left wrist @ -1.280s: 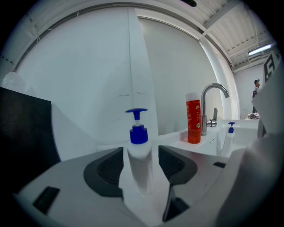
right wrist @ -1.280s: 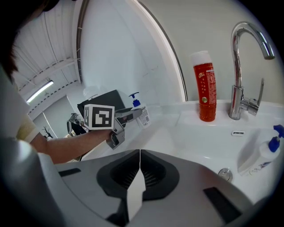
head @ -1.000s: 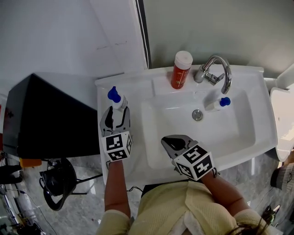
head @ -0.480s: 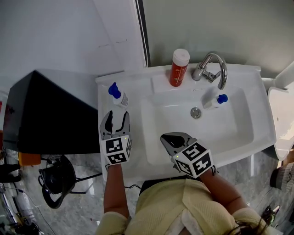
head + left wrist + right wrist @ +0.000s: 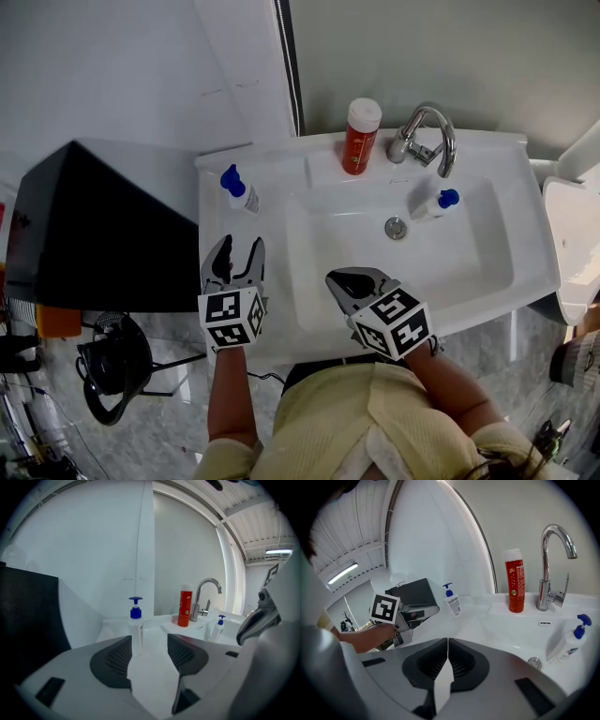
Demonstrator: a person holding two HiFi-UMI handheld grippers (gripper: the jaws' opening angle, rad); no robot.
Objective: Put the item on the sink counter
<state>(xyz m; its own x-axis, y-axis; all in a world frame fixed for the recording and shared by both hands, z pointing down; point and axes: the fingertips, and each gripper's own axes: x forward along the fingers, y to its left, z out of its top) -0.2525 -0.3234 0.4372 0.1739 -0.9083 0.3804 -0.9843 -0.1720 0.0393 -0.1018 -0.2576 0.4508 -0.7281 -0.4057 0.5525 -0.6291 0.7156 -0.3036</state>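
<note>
My left claw [image 5: 240, 246] hangs with its jaws wide and nothing between them, left of the basin [image 5: 347, 239] and toward its front. The pump bottle [image 5: 239, 190] stands upright on the sink counter [image 5: 214, 214], left of the basin too, just beyond my fingertips and clear of them. This one looks placed, so the step in hand is the retreat. I should pull straight back along my own line with the jaws spread, so neither pad clips the tall pump head and tips it.

My right claw [image 5: 349, 281] is pressed shut on nothing, over the basin's front rim. A red bottle [image 5: 359, 136] stands on the ledge behind the basin. A smaller blue-capped bottle [image 5: 429, 203] lies inside the basin at its back. I judge that one comes next.

A second ago my left jaws flanked the pump bottle. Now they have backed off toward me and it stands free. The right claw has barely moved.
</note>
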